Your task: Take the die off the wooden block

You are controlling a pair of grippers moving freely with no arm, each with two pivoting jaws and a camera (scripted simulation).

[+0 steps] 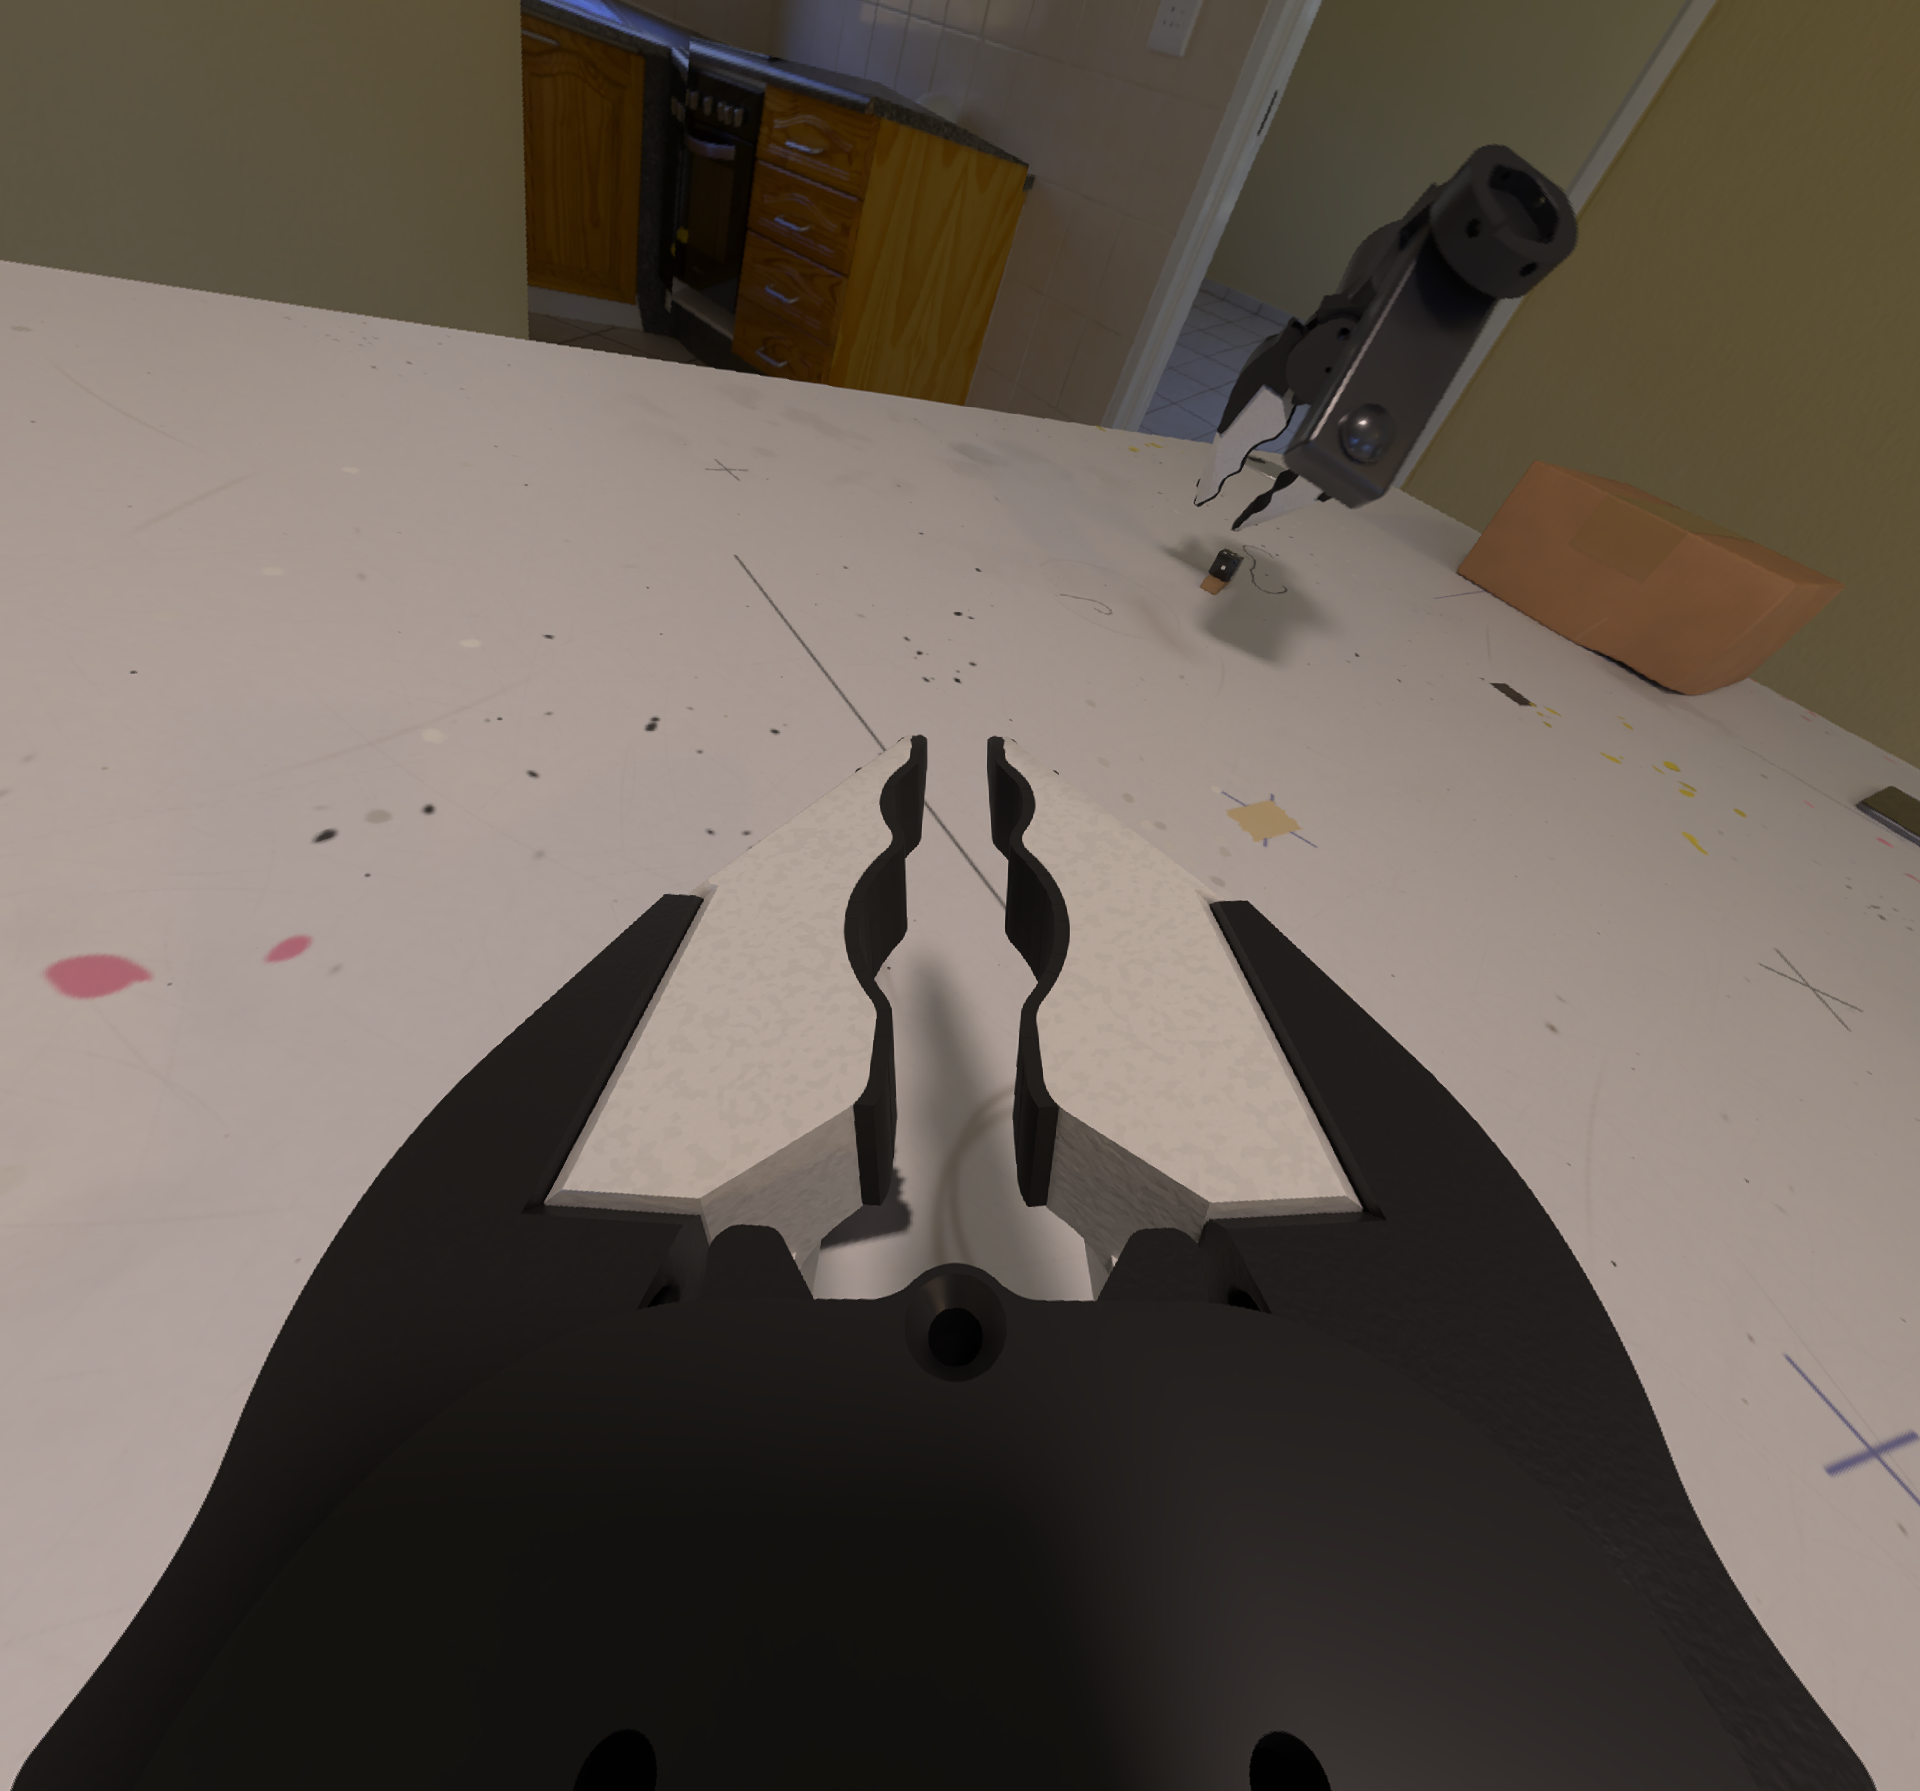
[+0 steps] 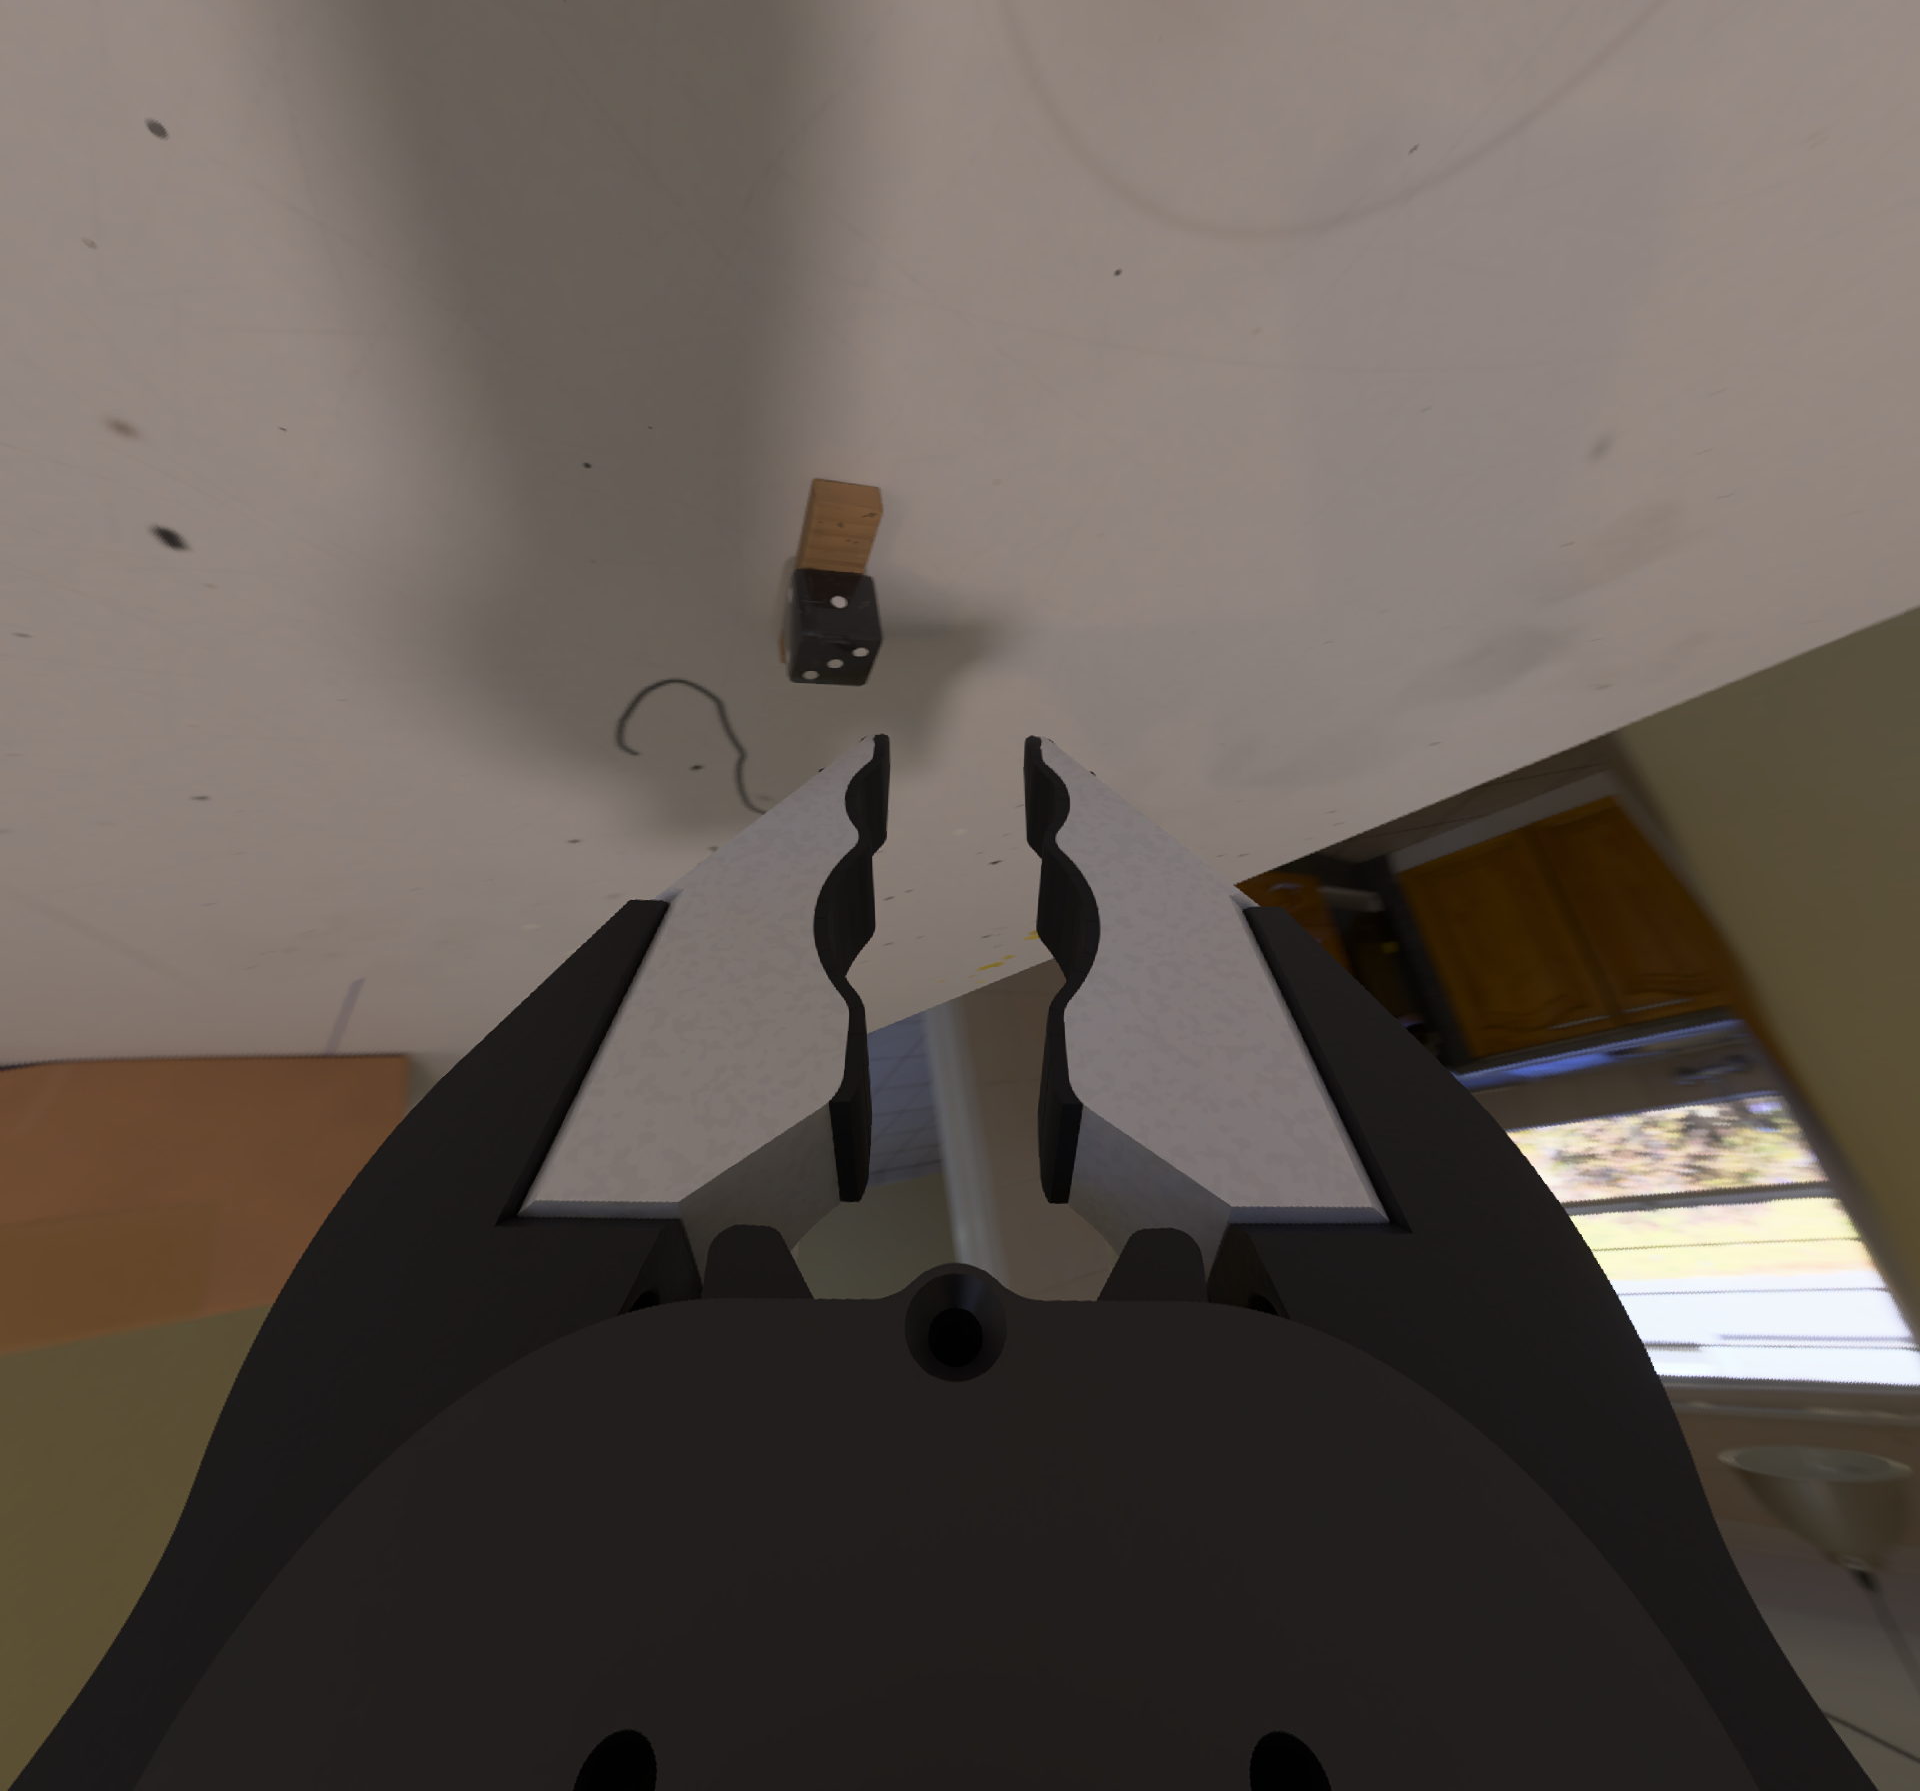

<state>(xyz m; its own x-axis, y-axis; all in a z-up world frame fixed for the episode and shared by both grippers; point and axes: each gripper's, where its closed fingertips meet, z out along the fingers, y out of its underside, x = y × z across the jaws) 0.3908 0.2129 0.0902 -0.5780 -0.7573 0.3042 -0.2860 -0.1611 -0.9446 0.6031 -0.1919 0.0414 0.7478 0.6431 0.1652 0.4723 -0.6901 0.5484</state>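
Note:
A small black die with white pips [image 2: 834, 640] sits on top of a small upright wooden block [image 2: 840, 526] on the white, paint-speckled table [image 2: 1351, 391]. My right gripper [image 2: 956, 749] is open and empty. It hovers just short of the die, which lies slightly left of the gap between the fingers. In the left wrist view the die [image 1: 1227, 564] and block [image 1: 1212, 584] are far off at the right, with the right gripper [image 1: 1224, 510] pointing down just above them. My left gripper [image 1: 956, 749] is narrowly open, empty and low over the table.
A brown cardboard box [image 1: 1652, 578] lies on the table to the right of the block and also shows in the right wrist view [image 2: 197, 1191]. A dark squiggle mark [image 2: 686, 733] is drawn beside the block. The table's far edge [image 1: 727, 359] faces a kitchen doorway.

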